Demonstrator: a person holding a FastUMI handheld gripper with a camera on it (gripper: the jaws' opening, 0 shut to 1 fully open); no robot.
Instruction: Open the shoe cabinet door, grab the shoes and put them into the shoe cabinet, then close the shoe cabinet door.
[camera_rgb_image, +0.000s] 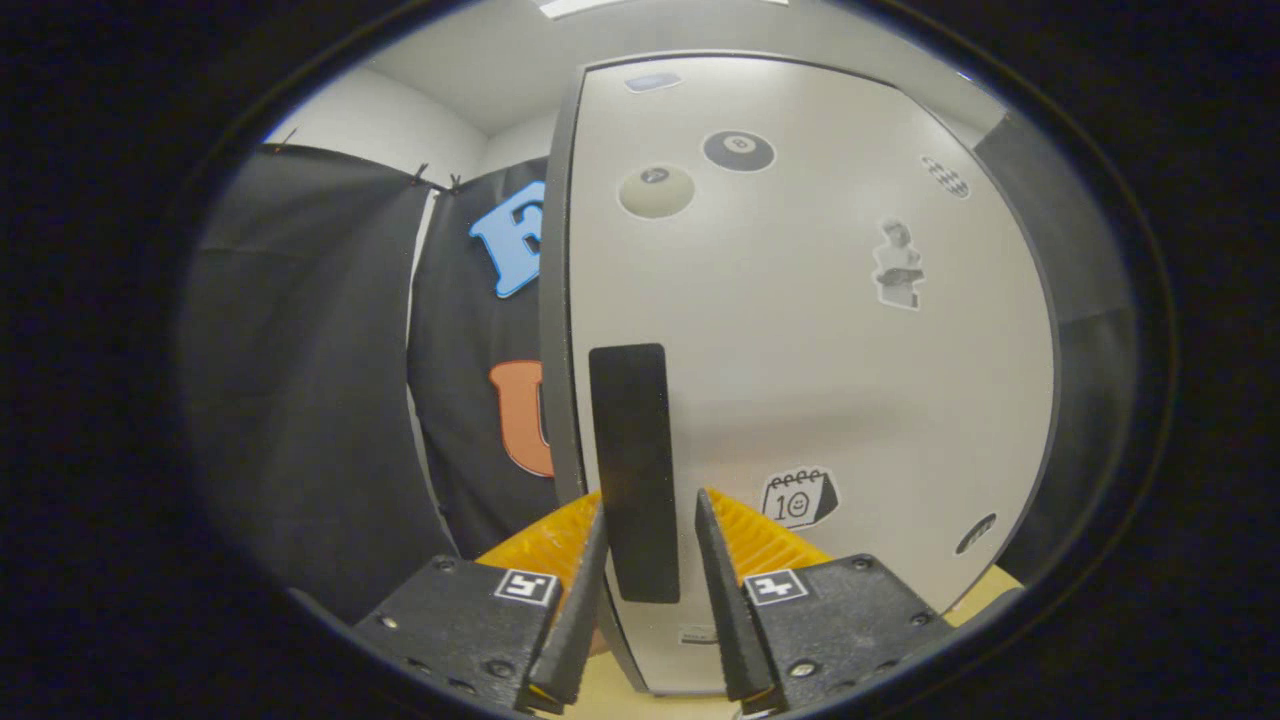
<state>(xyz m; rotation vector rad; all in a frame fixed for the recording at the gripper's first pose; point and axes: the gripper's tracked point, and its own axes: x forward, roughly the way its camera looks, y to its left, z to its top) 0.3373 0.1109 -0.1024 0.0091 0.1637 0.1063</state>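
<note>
Right at the bottom of the gripper view we have the gripper (650, 505), its two fingers spread apart with a clear gap between them, pinching nothing. One finger (580, 590) sits to the left of the dark vertical handle (635, 470), the other to the right, so the handle's lower stretch stands in the gap; whether either finger touches it cannot be told from here. The handle is a tall black strip mounted near the left edge of the shoe cabinet door (800, 380), a pale flat panel with a grey rim, and that door rises straight ahead and above the fingers. Scattered over the door are stickers: a black billiard ball (738, 150) up high, a cream-coloured ball (656, 190) just beside and below it, a small figure (898, 265) further right, a calendar sticker (798, 497) low down just beyond the right finger, and a small dark oval (975, 533) near the lower right corner. Left of the door hangs the booth's black cloth (310, 380), with white wall (385, 120) above it. A pale floor (615, 690) shows beneath the door.
</note>
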